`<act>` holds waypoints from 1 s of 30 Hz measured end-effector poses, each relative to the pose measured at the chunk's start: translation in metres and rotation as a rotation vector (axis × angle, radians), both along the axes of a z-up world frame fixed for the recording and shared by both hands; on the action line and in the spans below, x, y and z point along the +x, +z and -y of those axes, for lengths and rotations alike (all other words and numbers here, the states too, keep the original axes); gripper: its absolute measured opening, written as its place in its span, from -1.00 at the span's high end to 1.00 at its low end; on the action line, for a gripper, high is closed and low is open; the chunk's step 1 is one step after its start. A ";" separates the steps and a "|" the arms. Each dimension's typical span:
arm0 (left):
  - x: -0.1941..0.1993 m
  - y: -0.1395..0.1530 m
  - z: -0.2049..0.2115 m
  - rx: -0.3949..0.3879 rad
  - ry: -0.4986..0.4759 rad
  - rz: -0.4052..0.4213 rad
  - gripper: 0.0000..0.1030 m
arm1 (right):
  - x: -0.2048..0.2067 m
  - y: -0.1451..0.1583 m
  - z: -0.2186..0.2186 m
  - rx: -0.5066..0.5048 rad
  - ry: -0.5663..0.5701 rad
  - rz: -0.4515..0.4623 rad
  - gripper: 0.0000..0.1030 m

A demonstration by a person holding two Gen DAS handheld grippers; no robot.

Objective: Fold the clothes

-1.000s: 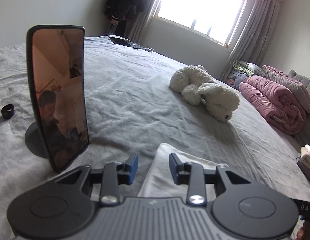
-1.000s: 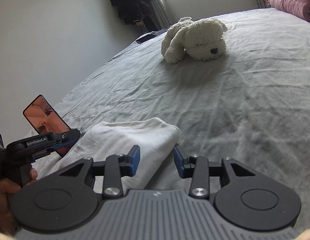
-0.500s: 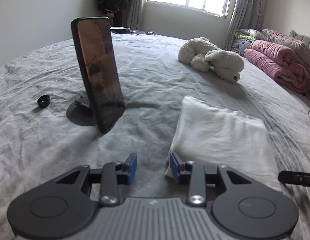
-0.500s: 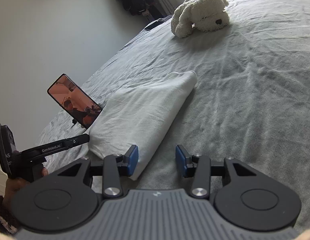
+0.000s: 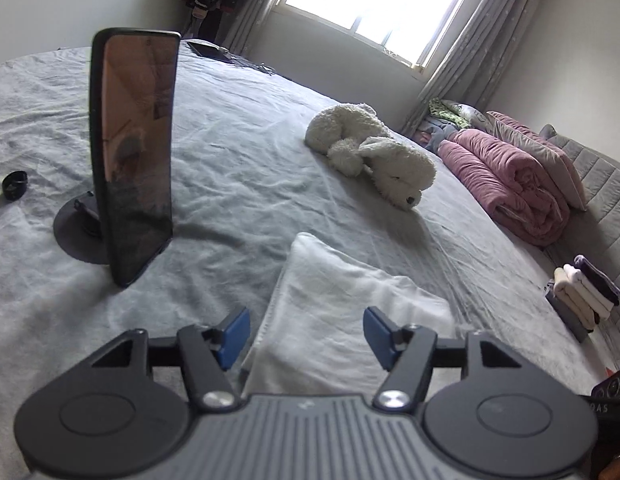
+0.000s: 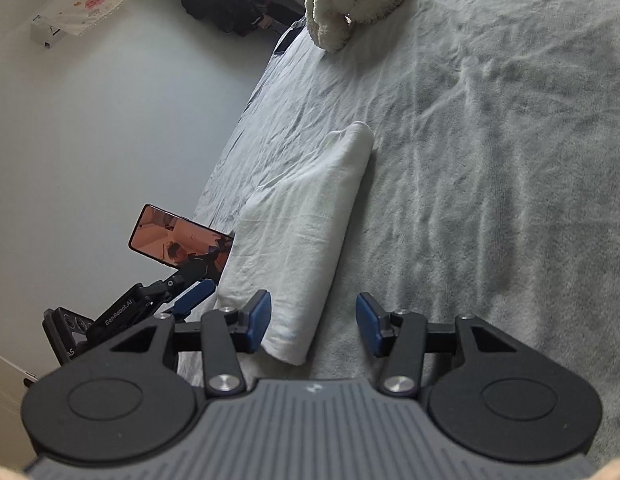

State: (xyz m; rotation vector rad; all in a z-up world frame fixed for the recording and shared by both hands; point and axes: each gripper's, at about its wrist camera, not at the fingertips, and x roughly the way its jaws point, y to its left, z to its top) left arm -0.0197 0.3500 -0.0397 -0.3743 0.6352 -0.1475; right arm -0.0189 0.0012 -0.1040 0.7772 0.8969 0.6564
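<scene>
Left gripper: jaws have just been opening and now stand wide; the near edge of the folded white cloth lies under and between the fingers, but no pad presses it; nothing held. Right gripper: jaws have also just been opening, to a middling gap; the near corner of the cloth sits just inside the left finger, the right finger over bare sheet; no grip there either.

Change noted: half a second ago both pairs of pads stood narrower at the same near edge; the cloth has kept its shape, a neat oblong running away from the fingers toward the plush dog; the left view has turned slightly, so the phone on its stand now sits farther off to the left of the fingers.

Judgement: the opening reads either as a release after a finished fold or as preparation to take the near edge for one more; the frames cannot settle which. A stack of folded items lies far right of the left fingers, a likely destination.
</scene>
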 end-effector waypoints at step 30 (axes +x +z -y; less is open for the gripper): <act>0.061 -0.030 0.024 -0.100 0.087 -0.035 0.66 | 0.051 -0.007 -0.047 -0.091 -0.162 0.177 0.61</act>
